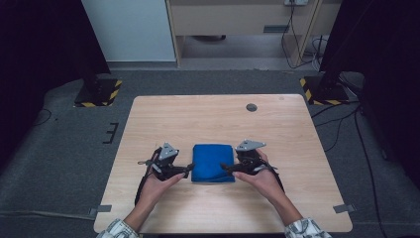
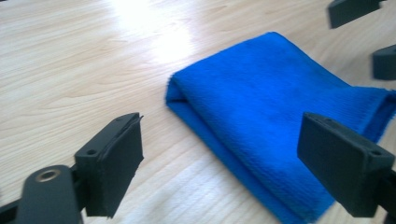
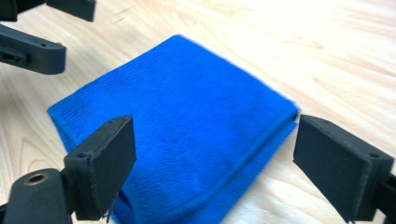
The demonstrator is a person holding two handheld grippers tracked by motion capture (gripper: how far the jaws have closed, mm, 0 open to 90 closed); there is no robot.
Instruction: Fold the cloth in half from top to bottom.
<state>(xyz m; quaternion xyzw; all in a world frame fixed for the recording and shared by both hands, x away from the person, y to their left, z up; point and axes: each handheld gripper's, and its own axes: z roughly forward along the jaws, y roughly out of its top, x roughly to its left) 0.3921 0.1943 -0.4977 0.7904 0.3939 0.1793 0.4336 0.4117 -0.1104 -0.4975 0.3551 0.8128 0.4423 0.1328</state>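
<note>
Folded blue cloth (image 1: pixel 213 162) flat on worktop (image 1: pixel 218 119), near centre. Left claw (image 1: pixel 189 169) at its left edge, right claw (image 1: pixel 224 167) at its right edge.

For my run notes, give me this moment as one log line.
blue cloth: folded, flat on table | left gripper: open at its left edge | right gripper: open at its right edge

The folded blue cloth (image 3: pixel 187 135) looks soft and fuzzy, with tiny woven rows, and it does not shine. The light wooden table (image 2: pixel 70 70) is smooth with thin grain lines, and a bright glossy patch sits at 12 o'clock from the cloth. The flat black plastic pads (image 2: pixel 116 163) look dull and matt. The floor is rough grey carpet (image 1: pixel 64 163).
</note>
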